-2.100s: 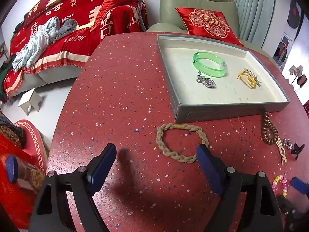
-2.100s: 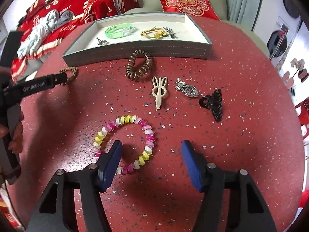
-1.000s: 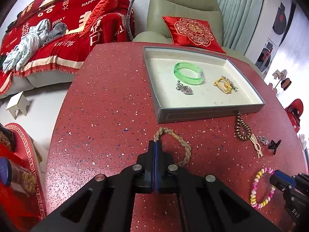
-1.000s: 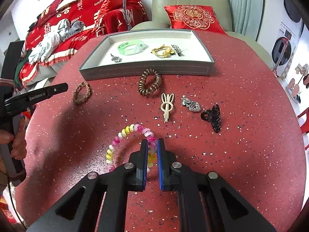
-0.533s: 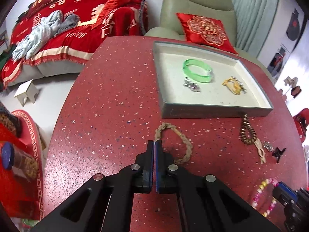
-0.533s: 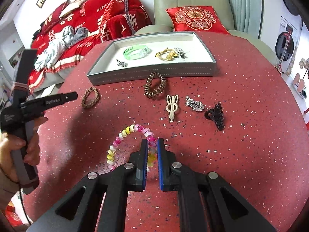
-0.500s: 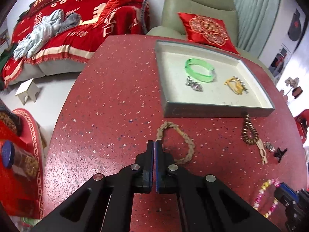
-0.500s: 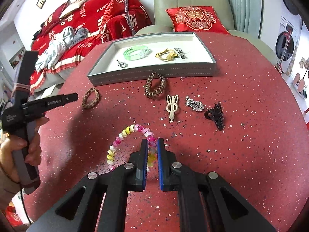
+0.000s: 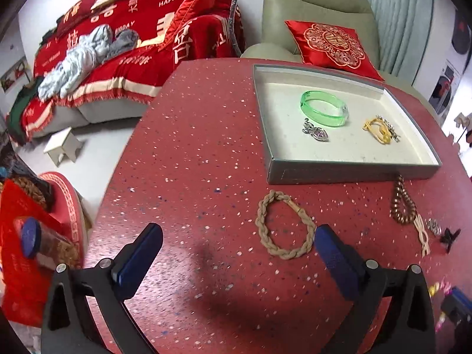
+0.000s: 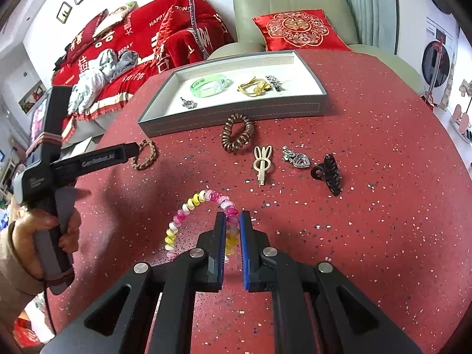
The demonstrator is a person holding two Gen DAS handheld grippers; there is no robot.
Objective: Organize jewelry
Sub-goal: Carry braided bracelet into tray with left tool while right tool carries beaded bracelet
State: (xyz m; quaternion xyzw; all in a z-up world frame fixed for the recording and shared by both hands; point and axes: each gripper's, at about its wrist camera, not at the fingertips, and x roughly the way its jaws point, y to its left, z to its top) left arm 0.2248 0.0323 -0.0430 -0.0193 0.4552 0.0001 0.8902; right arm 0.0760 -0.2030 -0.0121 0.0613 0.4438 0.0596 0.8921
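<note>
A grey tray (image 9: 351,174) (image 10: 236,115) on the red table holds a green bangle (image 9: 324,107), a silver pendant (image 9: 315,129) and a yellow hair tie (image 9: 379,126). My left gripper (image 9: 236,250) is open above the table, just short of a braided tan bracelet (image 9: 283,224) (image 10: 144,155). My right gripper (image 10: 233,244) is shut on a pink-and-yellow bead bracelet (image 10: 188,209), which lies on the table.
Loose on the table near the tray are a brown spiral hair tie (image 10: 237,132), a cream bunny clip (image 10: 262,162), a silver heart pendant (image 10: 296,157) and a black claw clip (image 10: 329,174). A green armchair with a red cushion (image 10: 295,29) stands behind.
My left gripper has opened from fully shut and now sits wide open before the braided bracelet. My right gripper stays shut on the bead bracelet.
</note>
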